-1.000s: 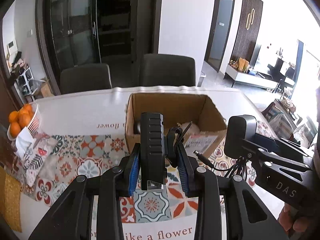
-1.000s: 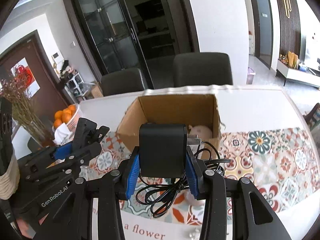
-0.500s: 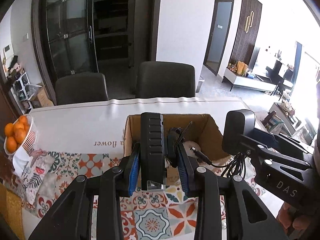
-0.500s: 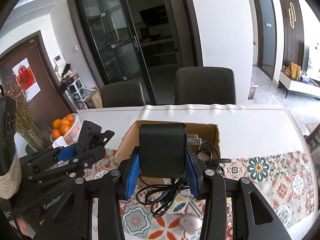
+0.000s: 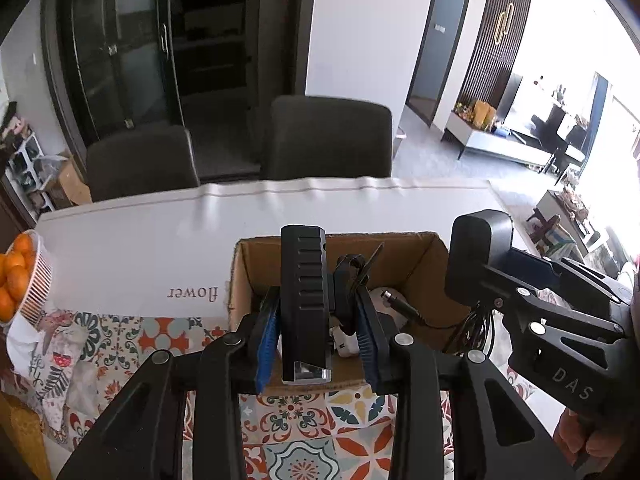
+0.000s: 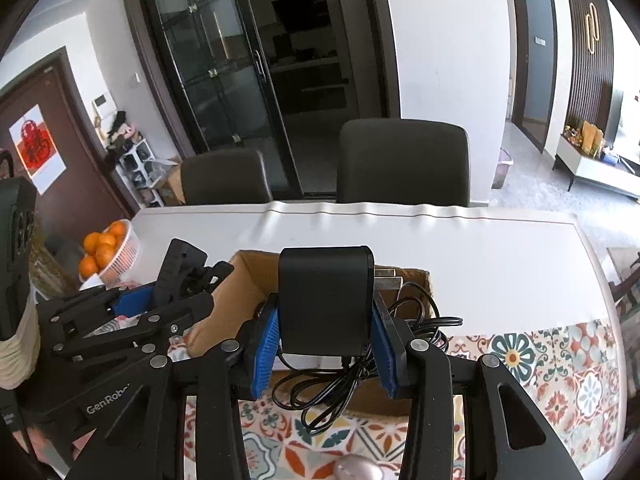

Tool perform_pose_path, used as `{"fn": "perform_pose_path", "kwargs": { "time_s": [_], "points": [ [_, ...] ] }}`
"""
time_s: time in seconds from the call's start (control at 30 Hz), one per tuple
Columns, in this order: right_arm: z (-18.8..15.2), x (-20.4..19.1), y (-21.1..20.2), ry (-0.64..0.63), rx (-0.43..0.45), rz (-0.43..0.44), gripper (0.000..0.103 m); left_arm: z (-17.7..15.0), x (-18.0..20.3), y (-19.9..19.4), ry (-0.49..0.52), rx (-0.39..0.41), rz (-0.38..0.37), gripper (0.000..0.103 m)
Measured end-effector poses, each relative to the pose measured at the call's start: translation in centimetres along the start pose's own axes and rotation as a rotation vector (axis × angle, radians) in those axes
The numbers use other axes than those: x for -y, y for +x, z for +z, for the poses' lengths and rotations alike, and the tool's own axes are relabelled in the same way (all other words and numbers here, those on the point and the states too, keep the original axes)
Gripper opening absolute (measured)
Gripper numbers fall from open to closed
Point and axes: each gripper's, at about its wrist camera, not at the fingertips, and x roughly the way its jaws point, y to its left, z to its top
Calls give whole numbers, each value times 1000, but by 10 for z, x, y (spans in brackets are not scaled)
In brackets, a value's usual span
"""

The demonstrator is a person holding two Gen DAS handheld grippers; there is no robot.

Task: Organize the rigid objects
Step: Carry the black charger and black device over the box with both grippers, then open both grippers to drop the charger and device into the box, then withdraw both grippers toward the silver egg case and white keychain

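Note:
An open cardboard box (image 5: 416,264) stands on the table; it also shows in the right wrist view (image 6: 224,312). My left gripper (image 5: 318,322) is shut on a black ribbed device (image 5: 304,304) with a clip beside it, held over the box's near edge. My right gripper (image 6: 326,338) is shut on a black power adapter (image 6: 326,300); its coiled cable (image 6: 332,392) hangs below, over the box's front wall. In the left wrist view the adapter (image 5: 478,256) is at the box's right side. Pale items lie inside the box (image 5: 380,296), partly hidden.
A basket of oranges (image 6: 106,252) stands at the table's left, also in the left wrist view (image 5: 20,272). A patterned runner (image 5: 304,432) covers the near table. A pinkish mouse (image 6: 358,470) lies near the front edge. Two dark chairs (image 6: 400,160) stand behind the table.
Both grippers have risen and moved forward with their loads; the box now sits lower and closer under them, and more of the room beyond shows.

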Motion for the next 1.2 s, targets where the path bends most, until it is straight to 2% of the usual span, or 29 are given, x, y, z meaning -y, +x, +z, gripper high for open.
{"fn": "perform_pose_path", "kwargs": {
  "time_s": [0.23, 0.43, 0.5, 0.63, 0.7, 0.73, 0.83, 0.9, 1.03, 1.2],
  "points": [
    [1, 7, 22, 10, -42, -9, 42, 9, 2, 34, 13, -76, 8, 40],
    [2, 11, 35, 19, -70, -12, 42, 5, -2, 44, -2, -100, 29, 43],
    [2, 11, 38, 18, -78, -10, 42, 3, -4, 42, -6, -94, 40, 44],
    [5, 8, 43, 6, -91, -5, 42, 2, -11, 35, -10, -67, 93, 57],
    [6, 6, 45, -4, -96, -2, 42, 0, -17, 27, -22, -43, 143, 65],
    [7, 5, 47, -4, -101, 2, 45, 0, -19, 24, -27, -36, 157, 69],
    [8, 2, 44, -2, -101, -3, 66, -4, -26, 12, -47, -11, 181, 76],
    [6, 0, 38, -11, -82, -34, 66, -7, -28, 4, -48, 8, 206, 78],
    [2, -4, 20, -6, -59, -69, 68, -14, -27, -15, -48, 47, 238, 88],
    [-9, -9, -9, -11, -17, -92, 70, -23, -21, -40, -49, 94, 248, 93]
  ]
}}
